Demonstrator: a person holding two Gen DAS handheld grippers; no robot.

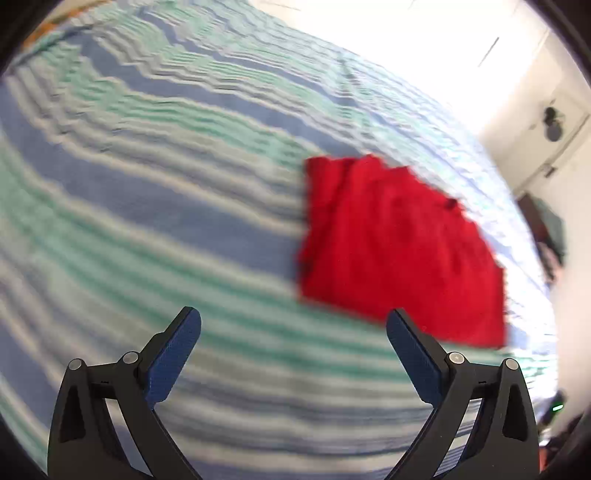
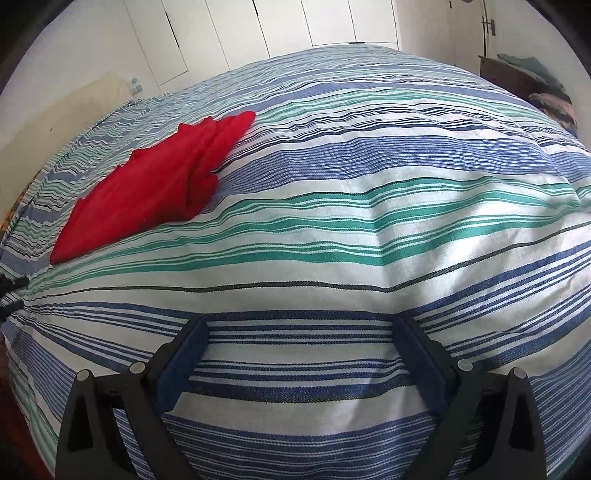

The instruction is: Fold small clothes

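A folded red garment (image 1: 399, 251) is seen lying flat on the bed (image 1: 147, 192), on a bedspread striped in blue, green and white. In the right wrist view the garment (image 2: 155, 188) is placed toward the bed's left edge, well apart from the right gripper (image 2: 299, 332). Several stacked layers are shown along its far end; its near end tapers to a corner close to the left edge.

The left gripper (image 1: 293, 321) is held above the bedspread, fingers (image 1: 177, 354) spread wide, nothing between them. The garment is seen just beyond the right-hand finger, whose tip overlaps its near edge in the picture; contact cannot be told, as the left wrist view is blurred. No cloth is pinched.

The right gripper is pointed down at bare bedspread, fingers (image 2: 184, 358) spread wide, only striped fabric between them. Whether the tips touch the fabric cannot be told. Nothing is held.

White cupboard doors (image 2: 288, 26) are seen beyond the far edge of the bed. A dark piece of furniture (image 2: 517, 77) with cloth piled on it is seen past the right edge. A pale board (image 2: 55, 118) is seen past the left edge.
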